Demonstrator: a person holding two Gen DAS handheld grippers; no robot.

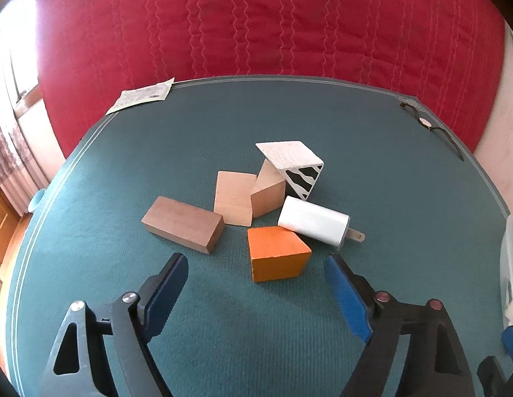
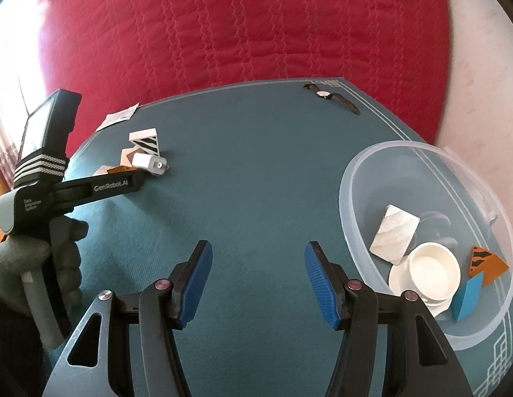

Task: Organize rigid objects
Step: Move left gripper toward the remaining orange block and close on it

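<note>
**Mia:** The left gripper [image 1: 256, 264] has its fingers wide open and holds nothing. It hangs just in front of the orange block [image 1: 278, 253] on the green desk [image 1: 405, 182].

**Sam:** I think that block goes next. Put one finger on each flat side, then squeeze. Go slow — the white cylinder [image 1: 312, 220] is touching it and could roll.

**Mia:** Behind it lie a brown block [image 1: 183, 223], a flat tan piece [image 1: 231, 197] and a striped wedge [image 1: 298, 165] leaning on another block.

**Sam:** The right gripper [image 2: 256, 278] is open and empty too. Beside it sits the clear bowl [image 2: 355, 178] — inside are a white cup [image 2: 433, 271], a pale tile [image 2: 394, 231], a blue block [image 2: 468, 296] and an orange striped wedge [image 2: 488, 261].
</note>
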